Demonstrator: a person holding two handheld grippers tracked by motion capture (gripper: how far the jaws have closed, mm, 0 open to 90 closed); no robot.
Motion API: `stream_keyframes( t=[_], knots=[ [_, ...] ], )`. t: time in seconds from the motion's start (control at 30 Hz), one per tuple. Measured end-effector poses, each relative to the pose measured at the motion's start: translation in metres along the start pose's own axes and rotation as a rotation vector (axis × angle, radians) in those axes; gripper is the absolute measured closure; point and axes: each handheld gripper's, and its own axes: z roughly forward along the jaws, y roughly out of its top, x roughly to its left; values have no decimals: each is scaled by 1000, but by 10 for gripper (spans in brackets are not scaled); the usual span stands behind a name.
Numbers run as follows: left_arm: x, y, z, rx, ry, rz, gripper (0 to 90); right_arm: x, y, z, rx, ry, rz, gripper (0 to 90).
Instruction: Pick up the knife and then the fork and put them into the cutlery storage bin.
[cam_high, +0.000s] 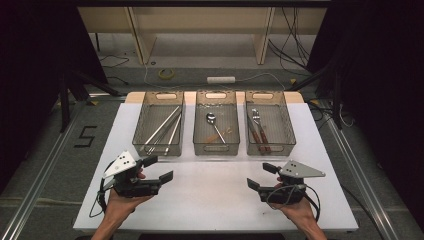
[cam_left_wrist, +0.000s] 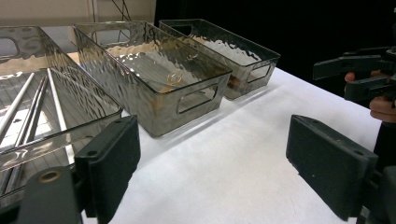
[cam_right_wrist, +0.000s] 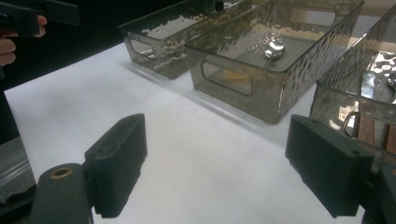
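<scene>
- The left gripper (cam_high: 158, 169) sits over the near left of the white table (cam_high: 210, 192), held from below by the left hand (cam_high: 122, 200); its jaws stand wide apart with nothing between them, as its own view confirms (cam_left_wrist: 212, 163).
- The right gripper (cam_high: 262, 176) sits over the near right of the table, in the right hand (cam_high: 295, 207); its jaws too are spread wide and empty (cam_right_wrist: 215, 163).
- The two grippers are well apart, jaws pointing inward toward each other and slightly ahead.
- Three clear bins stand in a row beyond both grippers.
- The left bin (cam_high: 159, 124) is just ahead of the left gripper and holds metal chopsticks (cam_high: 164, 131) lying lengthwise; in the left gripper view this bin (cam_left_wrist: 56, 112) is right past the left-hand jaw.
- The middle bin (cam_high: 216, 123) lies ahead, between the two grippers, with a spoon (cam_high: 215, 125) in it, bowl at the far end.
- The right bin (cam_high: 269, 123) is ahead of the right gripper and holds a fork (cam_high: 259, 131) with a brown handle, beside another brown-handled utensil I cannot identify.
- The table between the grippers and the bins is bare white.
</scene>
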Motion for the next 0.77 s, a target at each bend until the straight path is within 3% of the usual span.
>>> stream_keyframes(
  t=[0.77],
  knots=[
    [0,0,1,2,-1,0,172,-2,1,-1,-6,-13,-2,214]
  ],
)
